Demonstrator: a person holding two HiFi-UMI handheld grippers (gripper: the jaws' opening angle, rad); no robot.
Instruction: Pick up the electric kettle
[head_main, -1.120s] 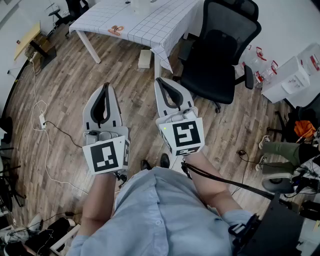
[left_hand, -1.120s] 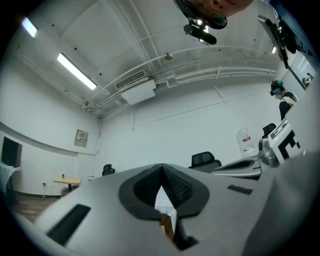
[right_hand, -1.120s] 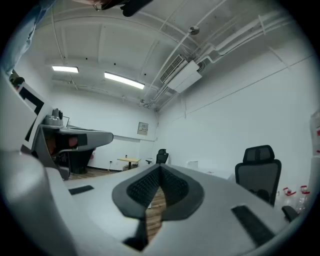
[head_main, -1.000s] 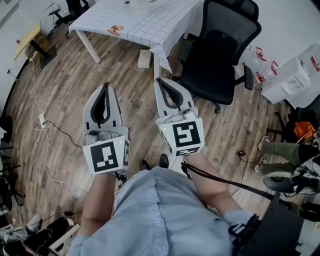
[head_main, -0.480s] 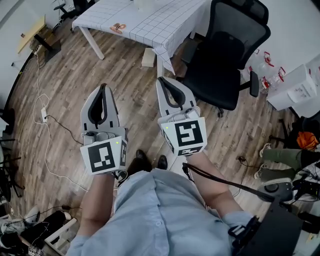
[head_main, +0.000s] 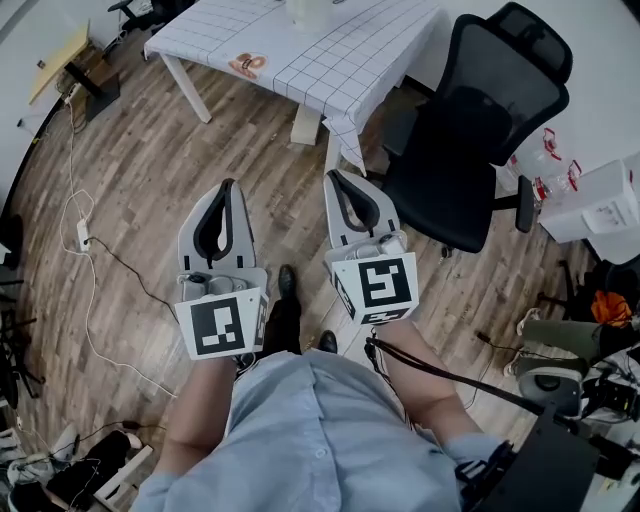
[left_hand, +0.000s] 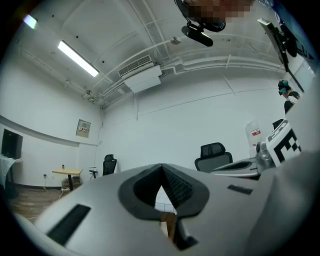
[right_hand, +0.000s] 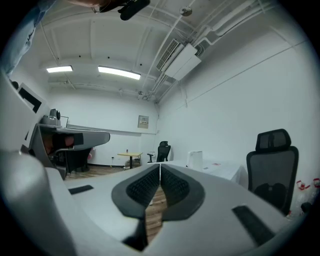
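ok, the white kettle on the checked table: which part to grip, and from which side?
The kettle stands upright on the table, far off and small; its handle can't be made out. Likely best: clamp the handle, coming in level from whichever side it faces. The right gripper is shut, so open it first.

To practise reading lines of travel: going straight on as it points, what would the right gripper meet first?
Probably the near corner of the cloth-covered table; open floor lies before it. The white kettle stands farther back. Depth is unclear.
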